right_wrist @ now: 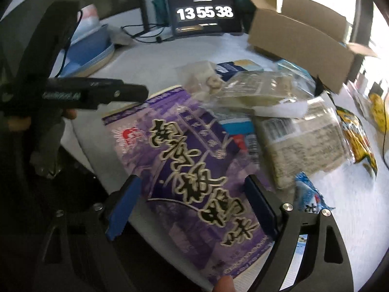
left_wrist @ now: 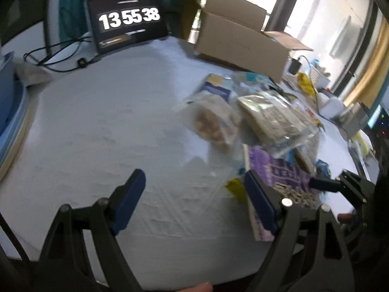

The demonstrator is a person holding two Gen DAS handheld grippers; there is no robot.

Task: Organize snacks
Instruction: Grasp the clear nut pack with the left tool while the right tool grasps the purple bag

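- Left tool (left_wrist: 194, 199): released, its blue pads well apart over bare white bench (left_wrist: 97, 121), with nothing between them. Its right pad sits just beside the near edge of the purple bag (left_wrist: 279, 172).
- Blue tub (right_wrist: 97, 46): at the far left of the bench, with a cable running past it.
- Tablet (left_wrist: 127, 22): propped upright at the back of the bench, showing 13 55 38; black cables lie at its foot.
- Snack pile: on the right half of the bench, in front of the box.
- Nut pouch (left_wrist: 214, 124): clear, the leftmost of the pile, lying just left of the clear packs.
- Purple bag: large and flat, nearest the person, printed with big light characters; its far end lies under the other packs.
- Right tool (right_wrist: 192, 206): released, jaws wide, hovering over the near end of the purple bag, which shows between the pads; whether they touch it cannot be told.
- Clear packs (right_wrist: 304, 143): pale bars in clear wrap, stacked across the middle of the pile, right of the purple bag.
- Blue sachet (right_wrist: 308, 192): small, just right of the right tool.
- Box (left_wrist: 243, 41): open cardboard, flaps up, at the back right behind the pile.
- Yellow bag (right_wrist: 357, 141): at the far right, beside the clear packs.
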